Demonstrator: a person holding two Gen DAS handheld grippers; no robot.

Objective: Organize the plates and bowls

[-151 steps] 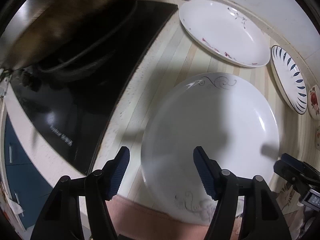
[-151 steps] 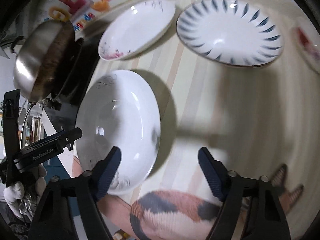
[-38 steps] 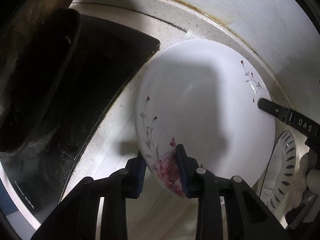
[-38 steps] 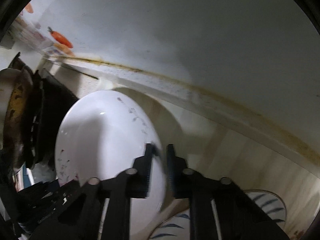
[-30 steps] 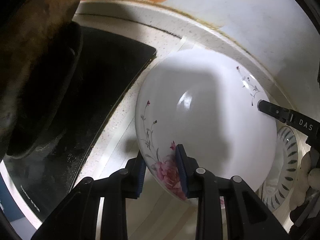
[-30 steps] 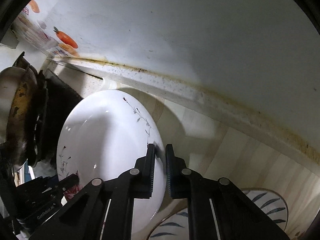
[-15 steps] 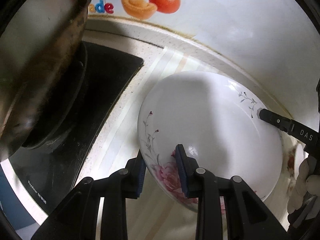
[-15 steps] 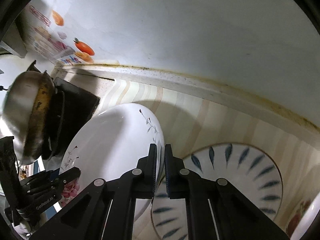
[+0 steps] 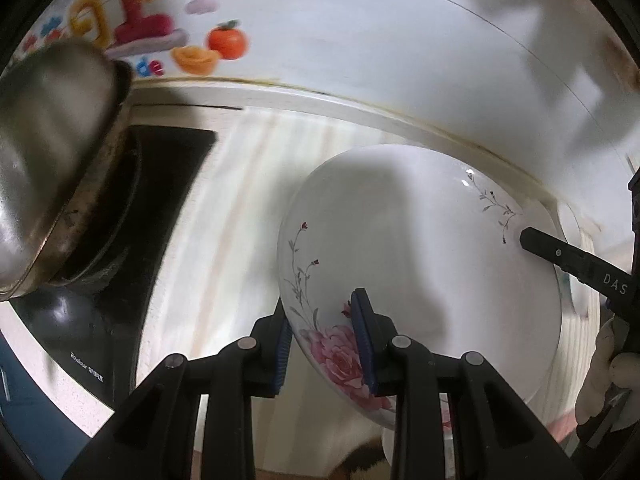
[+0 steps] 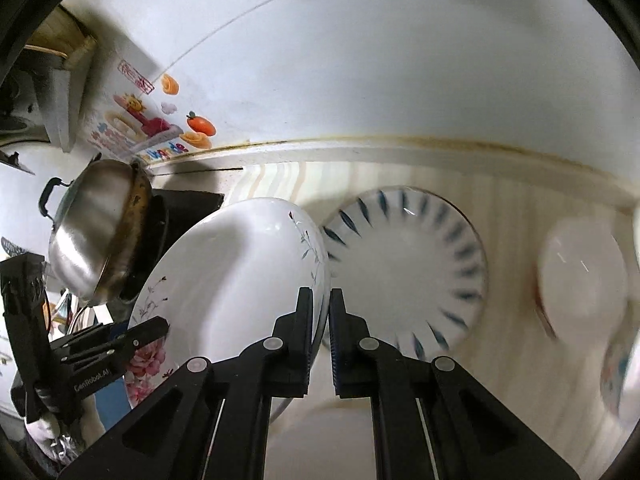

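Note:
A white plate with a pink rose and thin flower sprigs hangs tilted above the striped counter, held from both sides. My left gripper is shut on its near rim beside the rose. My right gripper is shut on the opposite rim, and its finger shows at the plate's far right edge in the left wrist view. A white plate with blue leaf marks lies flat on the counter just right of the held plate.
A steel pot sits on the black stove to the left. A wall with bright stickers runs behind the counter. A small white bowl and another dish stand at the right in the right wrist view.
Both grippers have lifted the rose plate and carried it away from the wall. The blue-leaf plate came into full view in the right wrist view, and the pot and stickers show more.

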